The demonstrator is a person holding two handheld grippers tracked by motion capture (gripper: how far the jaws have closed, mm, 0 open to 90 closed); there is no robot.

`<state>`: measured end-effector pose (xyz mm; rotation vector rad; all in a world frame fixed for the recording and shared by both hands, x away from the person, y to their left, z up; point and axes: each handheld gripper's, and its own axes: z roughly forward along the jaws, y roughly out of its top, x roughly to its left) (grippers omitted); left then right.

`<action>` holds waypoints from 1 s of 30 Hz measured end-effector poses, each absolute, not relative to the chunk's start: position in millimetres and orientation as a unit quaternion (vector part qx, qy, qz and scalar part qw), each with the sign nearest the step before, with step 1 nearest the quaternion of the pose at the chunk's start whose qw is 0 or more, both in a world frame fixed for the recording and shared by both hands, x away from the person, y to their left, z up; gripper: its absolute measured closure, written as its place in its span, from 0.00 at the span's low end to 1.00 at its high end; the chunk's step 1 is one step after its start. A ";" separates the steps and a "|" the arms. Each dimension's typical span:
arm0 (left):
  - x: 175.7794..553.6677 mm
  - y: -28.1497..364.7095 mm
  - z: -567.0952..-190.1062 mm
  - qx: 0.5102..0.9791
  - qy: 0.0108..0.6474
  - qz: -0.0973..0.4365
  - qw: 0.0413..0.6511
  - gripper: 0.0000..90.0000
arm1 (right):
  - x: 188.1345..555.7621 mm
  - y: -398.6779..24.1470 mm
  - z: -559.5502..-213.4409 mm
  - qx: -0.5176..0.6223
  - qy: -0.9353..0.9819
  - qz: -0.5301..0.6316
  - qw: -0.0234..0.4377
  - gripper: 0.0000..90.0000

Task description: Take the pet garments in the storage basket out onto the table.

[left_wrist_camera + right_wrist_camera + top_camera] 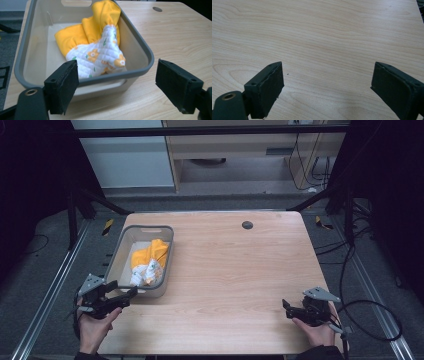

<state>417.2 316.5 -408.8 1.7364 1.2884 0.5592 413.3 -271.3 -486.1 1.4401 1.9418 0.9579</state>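
Note:
A grey plastic bin (118, 251) (140, 43) stands on the left side of the wooden table (235, 270). Inside it lies a crumpled cloth (147, 261) (97, 42), yellow on one part and white quilted with orange flowers on the other. My left gripper (129, 292) (117, 85) hovers just in front of the bin's near wall, open, with nothing between its jaws. At the table's near right corner my right gripper (286, 306) (327, 87) is open too, low over bare wood (324, 37).
A small dark round hole (247, 225) (157, 9) sits in the table near its far edge. Metal frame rails (47, 295) run along both sides of the table, and cables (370, 320) lie on the floor to the right.

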 end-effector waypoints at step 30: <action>473.5 294.8 -380.1 0.717 0.507 0.226 0.420 0.21 | 415.7 -272.2 -487.6 0.540 0.717 0.349 0.268 0.12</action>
